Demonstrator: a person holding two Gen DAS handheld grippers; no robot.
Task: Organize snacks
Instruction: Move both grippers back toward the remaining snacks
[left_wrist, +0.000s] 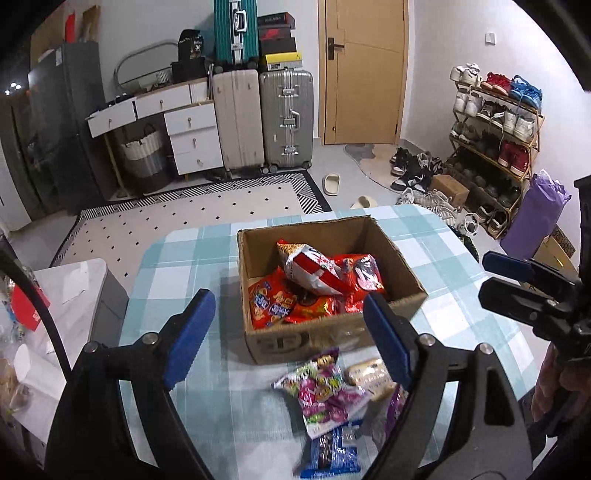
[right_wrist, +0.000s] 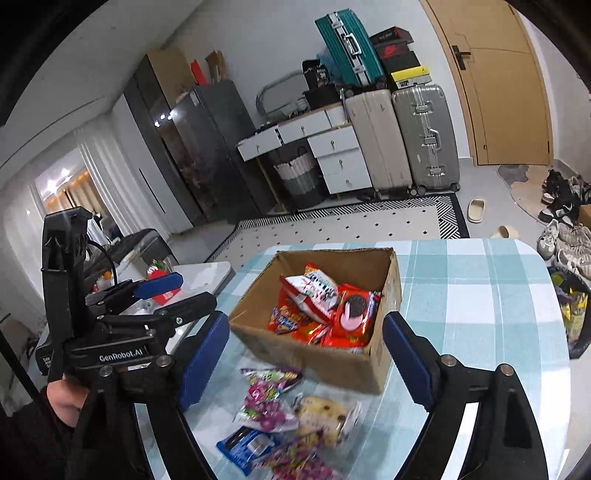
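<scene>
An open cardboard box stands on the checked tablecloth and holds several red snack bags. In front of it lie loose packets: a purple candy bag, a beige biscuit pack and a blue packet. My left gripper is open above the box's near edge, with nothing between its blue pads. My right gripper is open too and empty, over the near corner of the box. Each gripper shows at the side of the other's view.
The table ends near the box's far side. A white side table with clutter stands to the left. Suitcases, a white drawer desk, a door and a shoe rack line the room behind.
</scene>
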